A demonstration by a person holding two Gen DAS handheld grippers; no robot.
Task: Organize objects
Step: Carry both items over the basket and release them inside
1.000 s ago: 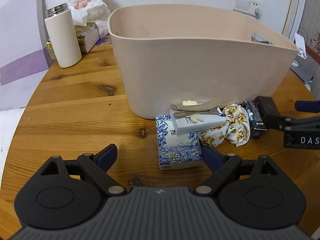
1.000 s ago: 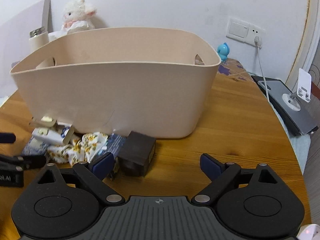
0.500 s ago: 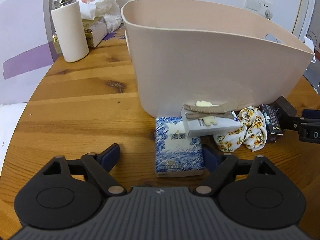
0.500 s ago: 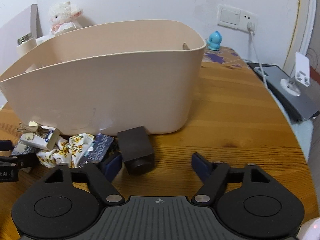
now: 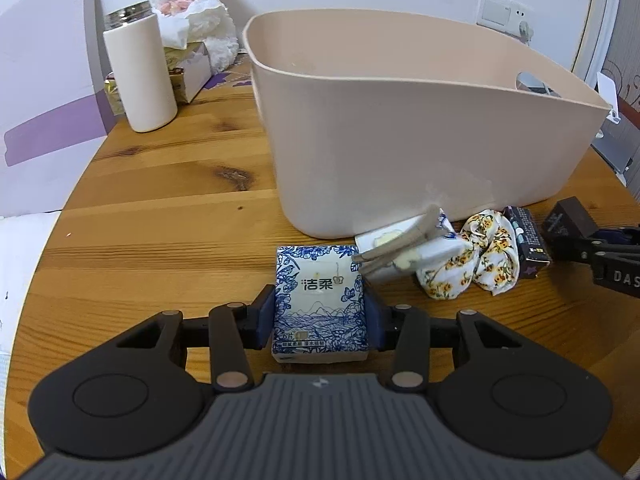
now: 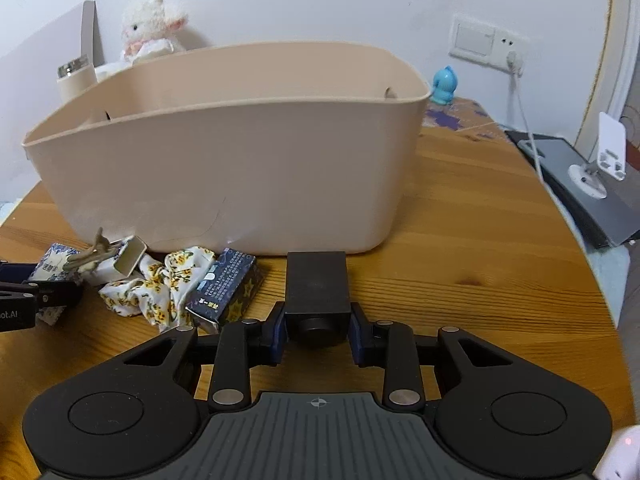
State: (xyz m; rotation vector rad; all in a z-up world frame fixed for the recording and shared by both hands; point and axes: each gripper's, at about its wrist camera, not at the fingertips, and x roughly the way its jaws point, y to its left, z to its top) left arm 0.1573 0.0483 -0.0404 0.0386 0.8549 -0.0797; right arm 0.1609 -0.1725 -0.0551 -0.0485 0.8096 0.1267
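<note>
The left gripper (image 5: 319,316) was clamped on the blue-and-white tissue pack (image 5: 319,300), which lay flat on the wooden table (image 5: 160,240). The right gripper (image 6: 316,330) was clamped on the dark square box (image 6: 316,286), one pad on each side. Between the two items lay a white carton (image 5: 404,248) with hair clips (image 5: 394,250) on top, a floral scrunchie (image 5: 472,258) and a dark printed box (image 6: 226,284); whether these touched one another could not be confirmed. The beige storage basket (image 6: 240,176) stood directly behind them. Farther back stood a white tumbler (image 5: 140,76) and a plush lamb (image 5: 196,4).
</note>
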